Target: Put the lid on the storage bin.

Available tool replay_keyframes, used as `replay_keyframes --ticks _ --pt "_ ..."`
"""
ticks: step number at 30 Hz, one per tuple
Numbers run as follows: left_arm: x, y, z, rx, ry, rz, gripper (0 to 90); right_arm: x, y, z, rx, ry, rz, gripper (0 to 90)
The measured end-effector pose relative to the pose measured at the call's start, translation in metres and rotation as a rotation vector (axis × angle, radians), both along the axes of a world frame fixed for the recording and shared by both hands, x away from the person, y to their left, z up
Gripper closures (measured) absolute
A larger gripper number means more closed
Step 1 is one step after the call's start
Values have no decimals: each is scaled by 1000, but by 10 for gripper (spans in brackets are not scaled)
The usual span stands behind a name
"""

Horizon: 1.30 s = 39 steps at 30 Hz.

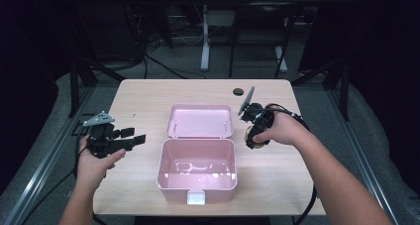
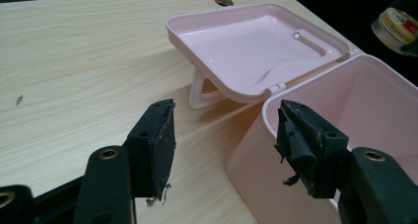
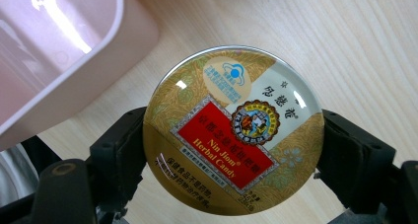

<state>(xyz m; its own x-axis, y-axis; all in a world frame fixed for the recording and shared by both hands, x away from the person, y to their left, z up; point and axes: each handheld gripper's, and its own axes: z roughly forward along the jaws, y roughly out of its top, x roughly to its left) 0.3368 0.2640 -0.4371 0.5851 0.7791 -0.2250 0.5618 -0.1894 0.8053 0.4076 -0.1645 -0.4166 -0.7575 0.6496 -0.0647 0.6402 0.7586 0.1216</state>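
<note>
Two jaws of our right gripper (image 3: 231, 160) clamp the round candy tin (image 3: 233, 130) by its rim, lower centre of the right gripper view | our left gripper (image 2: 224, 145) gapes, holding nothing, lower frame beside the pink box (image 2: 355, 100) | in the high view the tin sits right of the box, above the table (image 1: 138, 93).

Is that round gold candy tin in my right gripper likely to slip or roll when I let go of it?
The round gold candy tin looks glossy and is pinched only at its rim, so it may slip. Being round and flat, it should lie still unless released on edge.
</note>
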Motion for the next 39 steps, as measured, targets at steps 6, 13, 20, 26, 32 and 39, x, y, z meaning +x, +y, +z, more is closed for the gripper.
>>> replay_keyframes --ticks 6,13,20,26,32,39 --pt "1 0 -1 -4 1 1 394 1 5 3 -5 3 17 198" --pt "1 1 -1 -1 2 0 394 0 10 5 -7 4 67 198" --pt "1 1 -1 0 3 1 394 -5 13 6 -6 7 204 198" --pt "1 1 -2 -3 5 4 394 -14 23 10 -7 10 355 198" --pt "1 1 -1 -4 6 0 394 -20 34 11 -12 32 438 198" --pt "2 3 -2 -6 7 4 394 -29 49 10 -15 61 510 198"
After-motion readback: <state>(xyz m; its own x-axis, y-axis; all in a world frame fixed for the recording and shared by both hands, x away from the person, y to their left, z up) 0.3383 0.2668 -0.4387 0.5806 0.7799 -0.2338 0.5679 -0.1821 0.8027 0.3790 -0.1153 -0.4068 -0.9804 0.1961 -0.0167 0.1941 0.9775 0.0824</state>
